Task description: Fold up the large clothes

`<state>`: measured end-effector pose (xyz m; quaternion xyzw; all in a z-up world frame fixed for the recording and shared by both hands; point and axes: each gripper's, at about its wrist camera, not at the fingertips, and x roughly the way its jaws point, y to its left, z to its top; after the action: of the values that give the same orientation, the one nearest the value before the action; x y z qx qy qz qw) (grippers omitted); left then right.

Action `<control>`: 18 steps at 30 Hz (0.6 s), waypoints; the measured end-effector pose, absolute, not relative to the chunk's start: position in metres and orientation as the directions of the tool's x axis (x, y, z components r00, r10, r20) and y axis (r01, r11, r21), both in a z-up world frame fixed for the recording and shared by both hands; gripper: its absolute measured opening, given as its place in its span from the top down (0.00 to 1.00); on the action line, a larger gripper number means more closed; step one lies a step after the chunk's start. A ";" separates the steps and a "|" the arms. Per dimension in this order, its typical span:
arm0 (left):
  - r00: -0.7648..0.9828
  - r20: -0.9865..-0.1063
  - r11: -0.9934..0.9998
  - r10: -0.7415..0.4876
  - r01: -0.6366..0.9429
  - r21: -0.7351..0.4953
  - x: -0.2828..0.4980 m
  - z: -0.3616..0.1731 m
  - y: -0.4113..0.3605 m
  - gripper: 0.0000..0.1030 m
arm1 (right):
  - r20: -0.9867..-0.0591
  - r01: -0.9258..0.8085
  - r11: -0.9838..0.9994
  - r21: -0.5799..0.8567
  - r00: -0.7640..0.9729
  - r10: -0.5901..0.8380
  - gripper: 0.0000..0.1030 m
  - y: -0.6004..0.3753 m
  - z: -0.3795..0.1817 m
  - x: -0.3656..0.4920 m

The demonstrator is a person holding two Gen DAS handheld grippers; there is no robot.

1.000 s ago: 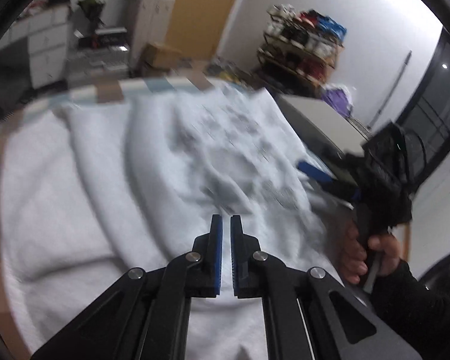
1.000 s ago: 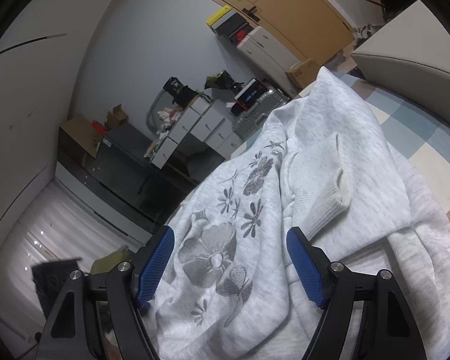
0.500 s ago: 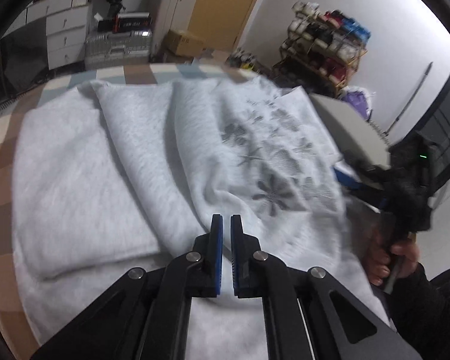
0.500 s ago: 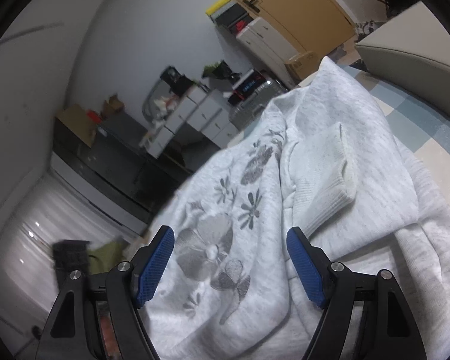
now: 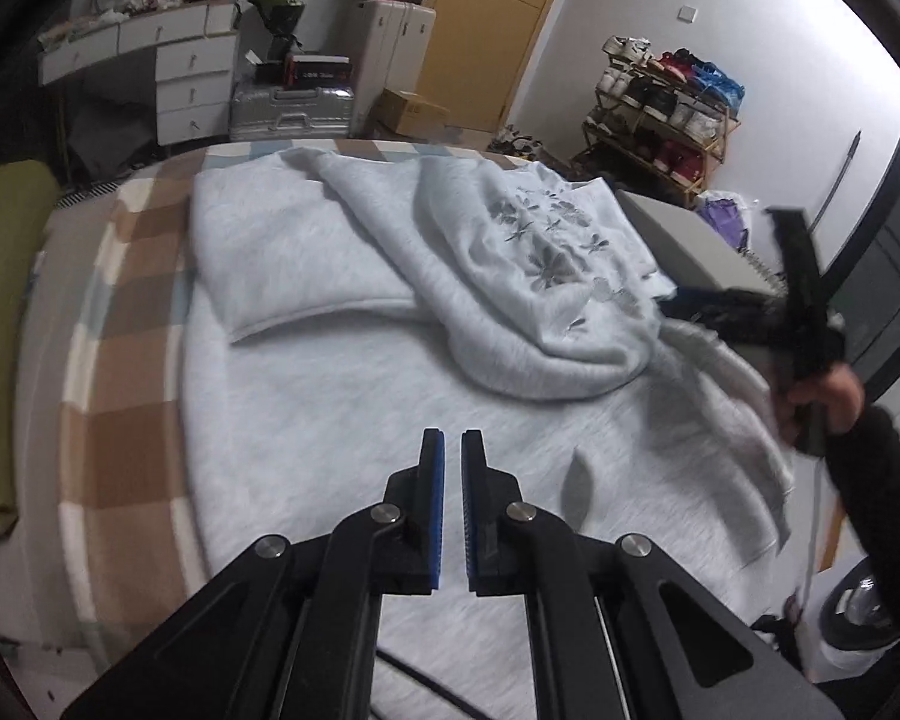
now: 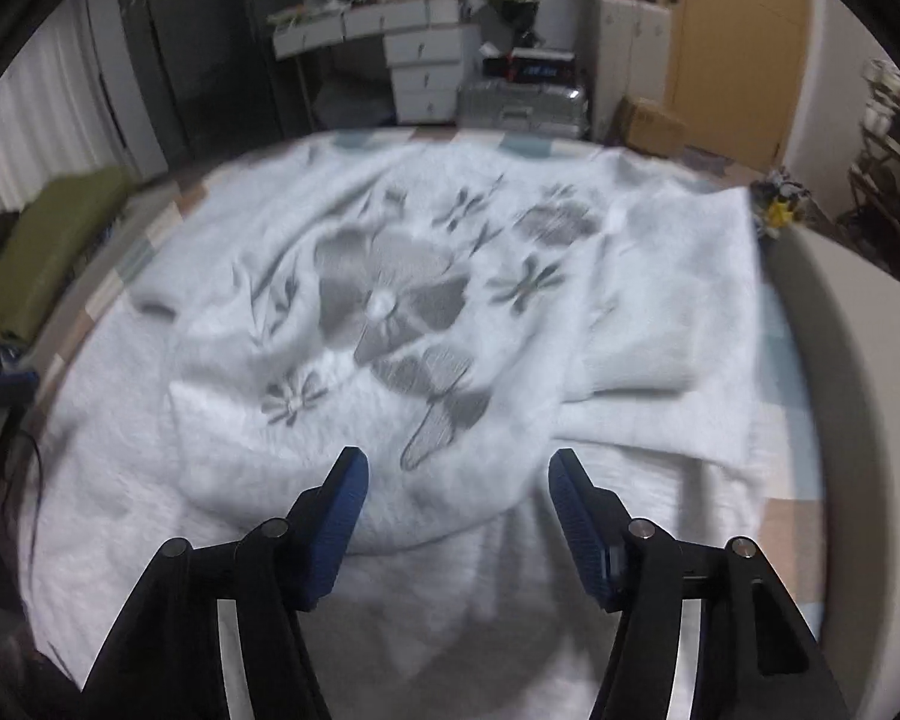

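Cluttered bedroom; checked bed carried the grey flower-print sweatshirt, bunched fold running near-right to far-left. Right gripper, jaws closing with nothing pinched, sat just near of that fold; left gripper, jaws pressed together and empty, farther off.

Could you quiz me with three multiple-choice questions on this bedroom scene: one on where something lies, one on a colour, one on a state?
1. Where does the olive green cushion lie?
A. left edge of the bed
B. on the shoe rack
C. atop the suitcase

2. What colour are the flowers printed on the pale grey sweatshirt?
A. red
B. dark grey
C. yellow

3. How is the sweatshirt?
A. neatly folded
B. hanging up
C. rumpled on the bed

Answers:
1 A: olive green cushion sits beside the checked cover.
2 B: the flowers look dark grey.
3 C: pale grey sweatshirt lies bunched.
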<state>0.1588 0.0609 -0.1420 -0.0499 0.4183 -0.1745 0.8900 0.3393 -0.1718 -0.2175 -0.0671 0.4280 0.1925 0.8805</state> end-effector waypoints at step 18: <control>0.665 -0.634 0.918 -0.395 0.315 -0.242 0.234 -0.142 0.016 0.62 | -0.809 -0.296 0.954 -0.051 0.573 0.134 0.41 -0.198 -0.189 0.413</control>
<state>0.2339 0.0156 -0.1417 -0.0555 0.3600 -0.1951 0.9106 0.4131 -0.1985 -0.1890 -0.0907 0.4458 0.1220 0.8821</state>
